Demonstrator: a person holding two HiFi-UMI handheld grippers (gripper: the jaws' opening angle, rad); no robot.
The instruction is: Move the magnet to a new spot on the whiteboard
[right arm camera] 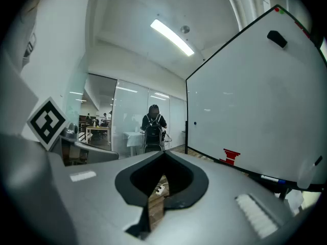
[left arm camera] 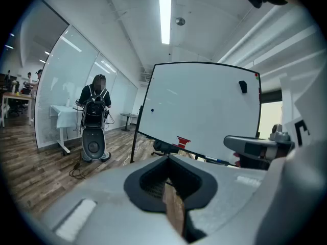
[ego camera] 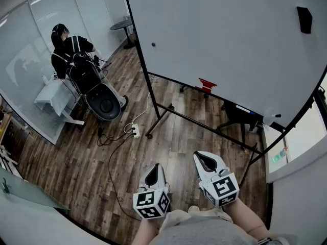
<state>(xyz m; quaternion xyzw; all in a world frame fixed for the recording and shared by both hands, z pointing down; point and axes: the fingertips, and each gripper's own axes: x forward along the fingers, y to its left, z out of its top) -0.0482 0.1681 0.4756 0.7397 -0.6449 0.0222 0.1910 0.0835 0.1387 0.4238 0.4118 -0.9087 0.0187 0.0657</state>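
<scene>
The whiteboard (ego camera: 230,40) stands on a black frame ahead of me, tilted in the head view. A small dark round magnet (ego camera: 153,45) sticks near its left edge, also visible in the left gripper view (left arm camera: 152,111) and as the same dot (right arm camera: 194,123) in the right gripper view. A black rectangular piece (ego camera: 304,19) sits at the upper right and a red piece (ego camera: 207,84) near the bottom edge. My left gripper (ego camera: 155,168) and right gripper (ego camera: 203,157) hang side by side well short of the board, both shut, with nothing held.
A person with a backpack (ego camera: 69,50) stands at the left by a round black machine (ego camera: 104,103) and a white table (ego camera: 53,96). A power strip and cables (ego camera: 134,130) lie on the wood floor. Glass walls (ego camera: 30,45) run along the left. Markers (ego camera: 245,109) rest on the board's tray.
</scene>
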